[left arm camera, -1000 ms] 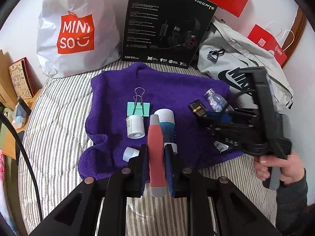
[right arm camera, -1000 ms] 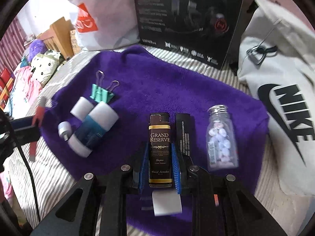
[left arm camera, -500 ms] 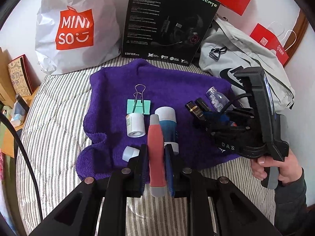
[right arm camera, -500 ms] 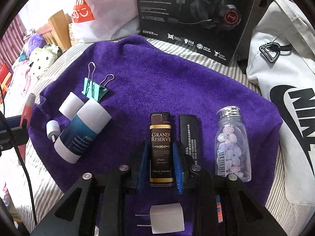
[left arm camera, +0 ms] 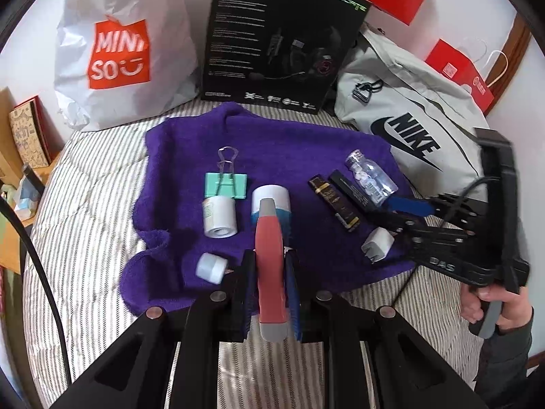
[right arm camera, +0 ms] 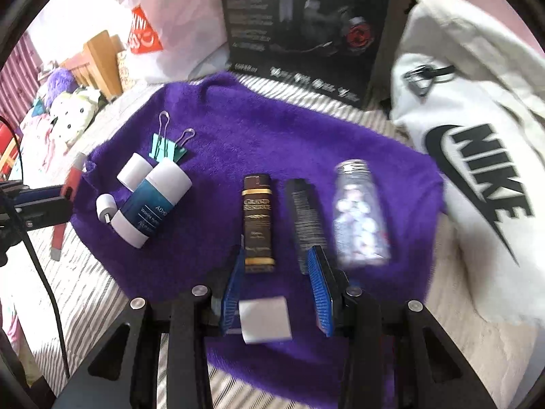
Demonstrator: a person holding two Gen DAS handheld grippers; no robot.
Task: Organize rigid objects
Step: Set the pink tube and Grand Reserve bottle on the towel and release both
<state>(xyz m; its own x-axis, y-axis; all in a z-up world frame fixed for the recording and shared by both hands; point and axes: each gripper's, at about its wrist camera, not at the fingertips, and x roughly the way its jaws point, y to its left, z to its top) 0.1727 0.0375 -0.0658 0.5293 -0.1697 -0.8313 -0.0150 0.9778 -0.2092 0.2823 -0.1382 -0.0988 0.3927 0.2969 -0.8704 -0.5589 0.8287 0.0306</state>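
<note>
My left gripper (left arm camera: 269, 283) is shut on a red tool with grey ends (left arm camera: 269, 259), held over the near edge of the purple towel (left arm camera: 289, 143). My right gripper (right arm camera: 277, 272) is open, pulled back from the brown Grand Reserve lighter (right arm camera: 258, 221), which lies on the towel (right arm camera: 272, 129) beside a black stick (right arm camera: 305, 218) and a clear pill bottle (right arm camera: 359, 214). A white plug (right arm camera: 265, 318) lies between its fingers. A blue and white tube (right arm camera: 150, 201), white rolls (left arm camera: 219, 218) and a green binder clip (left arm camera: 225, 184) lie on the left.
A striped bed cover (left arm camera: 85, 204) lies under the towel. Behind stand a white Miniso bag (left arm camera: 119, 47), a black headset box (left arm camera: 282, 41) and a grey Nike bag (left arm camera: 408, 126). Red paper bags (left arm camera: 460, 78) lean at the back right.
My right gripper has opened, let go of the lighter and drawn back; the lighter now lies on the towel. My left gripper still holds the red tool.
</note>
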